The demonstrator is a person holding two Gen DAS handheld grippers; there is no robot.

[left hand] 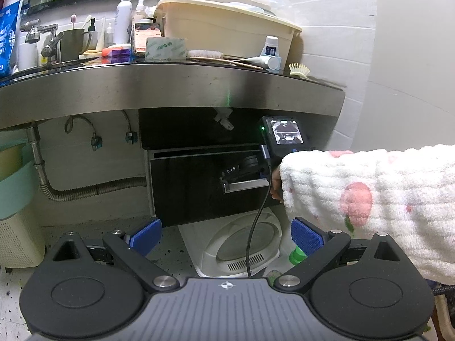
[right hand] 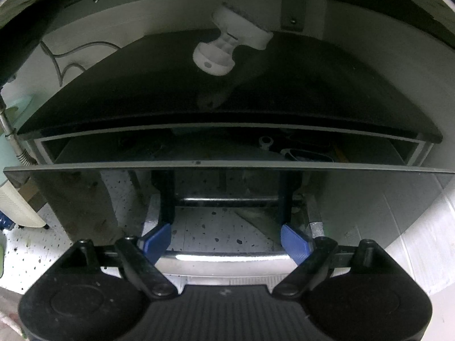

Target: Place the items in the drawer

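Observation:
A glossy black drawer under the steel counter stands pulled out a little; its metal bar handle is at the right gripper. In the right wrist view the right gripper is open, its blue fingertips over the handle, right against the drawer front. The gap above shows dark items inside. My left gripper is open and empty, low and back from the drawer. A tape roll and tube lie on the counter.
A white round appliance sits on the speckled floor below the drawer. A sink drain hose and teal bin are to the left. A beige tub, bottles and a faucet crowd the counter. A white knob hangs above the drawer.

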